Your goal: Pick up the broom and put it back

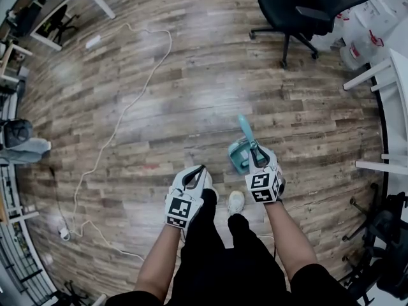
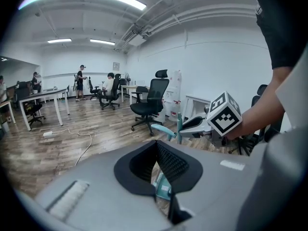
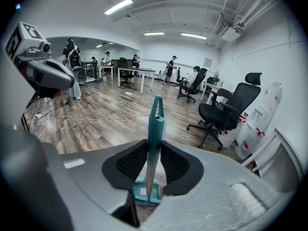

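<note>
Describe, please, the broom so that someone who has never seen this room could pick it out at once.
Over the wooden floor, just ahead of the person's white shoe and short of the black office chair, is the broom. It is the only teal thing there: a slim handle clamped between the right gripper's jaws, above a flat teal head.

No readable txt, nos. or brand names anywhere. The white cube w/ black square markers [image 2: 224,113] on the right gripper [image 3: 153,162] shows coded patterns only, no letters. Same on the left gripper [image 2: 156,170]'s white marker cube [image 3: 21,35]. White plastic containers w/ red labels [image 3: 258,121], far right of the right gripper's jaws: print too small to read. Small framed notice [image 3: 207,62] on the back wall, ahead & above those jaws: illegible.
</note>
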Tool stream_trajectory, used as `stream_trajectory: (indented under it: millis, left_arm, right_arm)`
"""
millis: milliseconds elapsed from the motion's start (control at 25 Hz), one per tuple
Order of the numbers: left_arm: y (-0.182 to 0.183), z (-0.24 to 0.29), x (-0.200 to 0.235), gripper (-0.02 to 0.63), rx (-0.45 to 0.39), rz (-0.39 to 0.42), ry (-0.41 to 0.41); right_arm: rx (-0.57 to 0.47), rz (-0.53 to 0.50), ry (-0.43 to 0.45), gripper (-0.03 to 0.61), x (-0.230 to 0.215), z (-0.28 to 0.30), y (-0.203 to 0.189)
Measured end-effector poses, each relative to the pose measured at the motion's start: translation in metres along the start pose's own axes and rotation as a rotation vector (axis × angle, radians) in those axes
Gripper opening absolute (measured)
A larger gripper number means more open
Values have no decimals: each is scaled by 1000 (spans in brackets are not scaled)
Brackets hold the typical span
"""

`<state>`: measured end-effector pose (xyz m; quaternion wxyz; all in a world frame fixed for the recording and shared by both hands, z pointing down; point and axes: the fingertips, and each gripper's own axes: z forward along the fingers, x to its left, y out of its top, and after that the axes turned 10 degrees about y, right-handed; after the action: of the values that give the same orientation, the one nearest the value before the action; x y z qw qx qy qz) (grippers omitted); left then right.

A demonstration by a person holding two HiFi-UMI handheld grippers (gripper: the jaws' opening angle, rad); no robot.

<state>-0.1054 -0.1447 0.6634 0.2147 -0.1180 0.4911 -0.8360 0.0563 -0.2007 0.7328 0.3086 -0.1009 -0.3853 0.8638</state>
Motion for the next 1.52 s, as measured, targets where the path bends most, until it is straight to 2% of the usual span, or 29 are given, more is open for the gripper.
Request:
stream_trajectory:
  millis: [480, 680, 840, 1240, 1320, 1520]
  left_arm:
    - [-5, -1, 2, 18, 11, -9, -12]
    - [-6, -2, 0, 18, 8, -15, -14]
    - [-8, -3, 1, 18, 10, -18, -9]
    - [-12, -8, -4, 18, 14, -33, -10]
    - [-14, -9, -5, 18, 16, -34, -14]
    - [-15, -9, -5, 18, 22, -35, -15]
  right_arm:
    - [-3, -14, -36, 98, -8, 11, 8]
    - [3, -22, -29, 122, -7, 14, 7]
    - [6, -28, -14, 168, -3, 16, 6]
    - [1, -24, -23, 163, -2, 16, 7]
    - [-6, -13, -33, 110, -5, 15, 7]
    - [-25, 54, -51, 110, -17, 13, 7]
